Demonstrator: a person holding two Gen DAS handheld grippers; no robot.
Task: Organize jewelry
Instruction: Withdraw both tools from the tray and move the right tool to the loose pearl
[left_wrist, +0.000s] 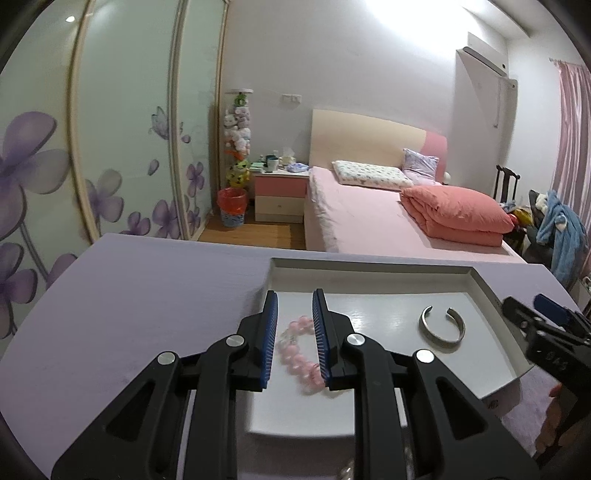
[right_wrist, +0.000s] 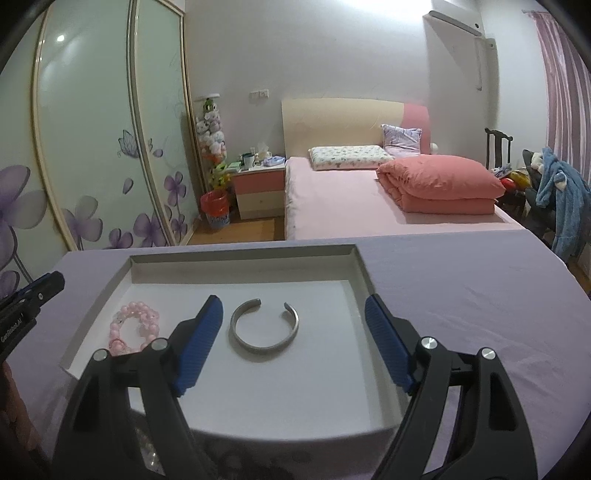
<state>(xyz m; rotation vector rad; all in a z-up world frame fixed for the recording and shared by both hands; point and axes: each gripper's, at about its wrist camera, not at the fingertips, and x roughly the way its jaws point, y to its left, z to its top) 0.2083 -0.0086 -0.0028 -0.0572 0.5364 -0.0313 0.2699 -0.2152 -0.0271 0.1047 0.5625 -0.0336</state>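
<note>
— What's in your tray (right_wrist: 240, 254)?

— Two pieces, both lying flat on its white floor. On the left is a bracelet (right_wrist: 135, 326) of round, glossy pale-pink beads with a few clear ones among them, looped over itself in a loose heap. Right of it, well apart, is a bangle (right_wrist: 262, 347): a plain grey metal band, smooth and matt, bent into an open ring whose gap faces the tray's far wall.

— And the tray itself?

— Shallow, rectangular, with low grey walls, sitting on the lilac table (left_wrist: 147, 277) in front of you.

— How is your left gripper (left_wrist: 294, 295)?

— Its blue pads stand close together with a narrow gap between them and nothing clamped. From its own camera the bracelet shows through that gap, but the other camera shows this gripper out by the tray's left edge, clear of the beads.

— Your right gripper (right_wrist: 292, 299)?

— Spread wide and holding nothing. The bangle shows between its fingers, untouched.
</note>
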